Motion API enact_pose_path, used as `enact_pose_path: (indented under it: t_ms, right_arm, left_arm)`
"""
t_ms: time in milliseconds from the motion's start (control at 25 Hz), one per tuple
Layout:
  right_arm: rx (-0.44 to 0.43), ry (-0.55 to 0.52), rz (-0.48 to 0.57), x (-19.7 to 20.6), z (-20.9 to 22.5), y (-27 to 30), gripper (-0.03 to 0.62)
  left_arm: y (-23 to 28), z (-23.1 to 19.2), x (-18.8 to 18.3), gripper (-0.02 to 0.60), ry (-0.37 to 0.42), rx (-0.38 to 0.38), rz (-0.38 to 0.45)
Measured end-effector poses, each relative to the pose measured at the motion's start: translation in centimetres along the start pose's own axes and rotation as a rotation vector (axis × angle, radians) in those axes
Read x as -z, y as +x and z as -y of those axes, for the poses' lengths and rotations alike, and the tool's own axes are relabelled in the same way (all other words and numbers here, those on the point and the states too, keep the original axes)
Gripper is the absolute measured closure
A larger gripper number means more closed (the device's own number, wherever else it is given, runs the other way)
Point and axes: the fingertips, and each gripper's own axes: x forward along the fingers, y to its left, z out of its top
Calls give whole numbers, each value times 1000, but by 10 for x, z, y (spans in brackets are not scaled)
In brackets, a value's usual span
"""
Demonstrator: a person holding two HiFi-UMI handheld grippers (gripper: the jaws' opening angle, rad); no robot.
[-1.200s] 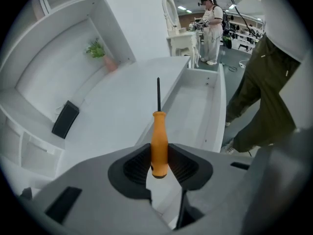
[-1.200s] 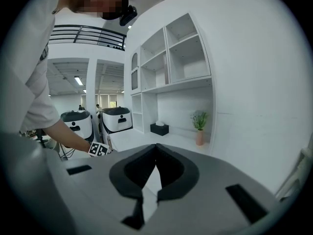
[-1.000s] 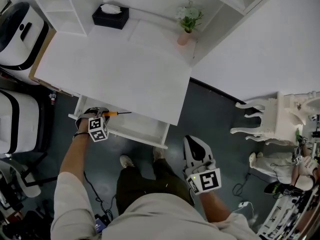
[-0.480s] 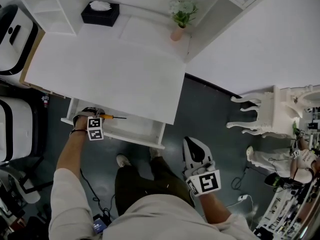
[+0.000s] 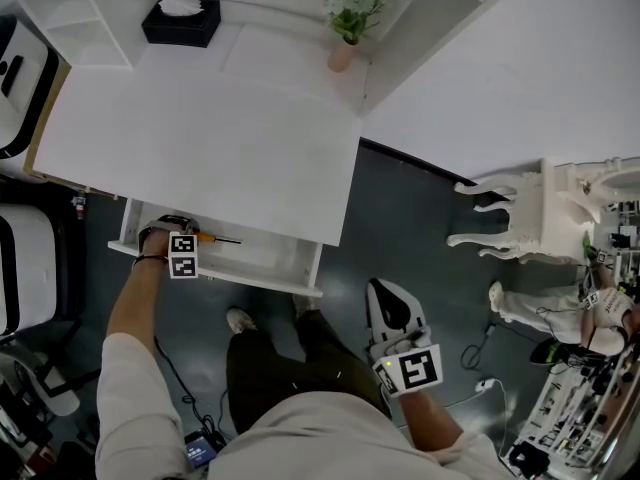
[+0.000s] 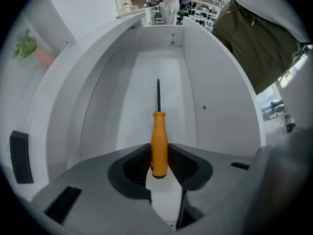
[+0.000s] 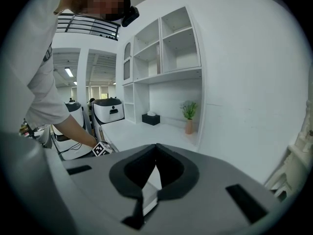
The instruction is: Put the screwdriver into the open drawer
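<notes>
Left gripper view first: the left gripper (image 6: 159,153) is part-way open and clamped on the orange handle of the screwdriver (image 6: 159,131). Its pads press both sides near the butt end, and the thin black shaft runs straight out ahead. All round it is the white inside of the drawer (image 6: 137,97), floor below and walls rising on either side, so the tool is now down inside the compartment.

That is the change. In the head view a second ago the left gripper (image 5: 183,248) held the screwdriver (image 5: 215,238) higher, about level with the front edge of the desk (image 5: 200,158). It has come down since, and the handle has rolled so the shaft lies along the drawer (image 5: 270,260). The grip itself has not loosened. Whether the shaft already touches the drawer floor I cannot tell.

Looks to me like the carry is done and only the letting go remains: a little lower if needed, then open the jaws and lift clear.

The right gripper (image 7: 155,148) has its jaw tips together with nothing between them. In the head view the right gripper (image 5: 388,303) hangs well apart from the drawer, out over the dark floor, taking no part. The tissue box (image 5: 180,20) and potted plant (image 5: 347,13) sit untouched at the back of the desk.
</notes>
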Motion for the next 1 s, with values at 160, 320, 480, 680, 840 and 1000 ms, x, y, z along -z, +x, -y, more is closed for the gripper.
enact_pose_path:
  t_ms: [160,320,480,680,840,1000]
  right_arm:
    - [6,2,-7,5,2,-2,591]
    - [7,2,-10,8,2,-1,591]
    - [14,5,-15,12,7,-2,591]
    - [22,9,-21,14,12,-3,591]
    - [15,8,-18,14,10,0,591]
    - [9,5,-16,12,8,1,591]
  left_arm:
    - [5,3,1,471,-1,64,-9]
    - [10,-1,-2,471,16,69,-13]
    - [17,-1,-7,471,47,83,-19]
    - [20,-1,-8,471,38,93,-13]
    - [21,-1,-7,469,31,93,-8]
    - [21,0,-8,468,17,91,-1]
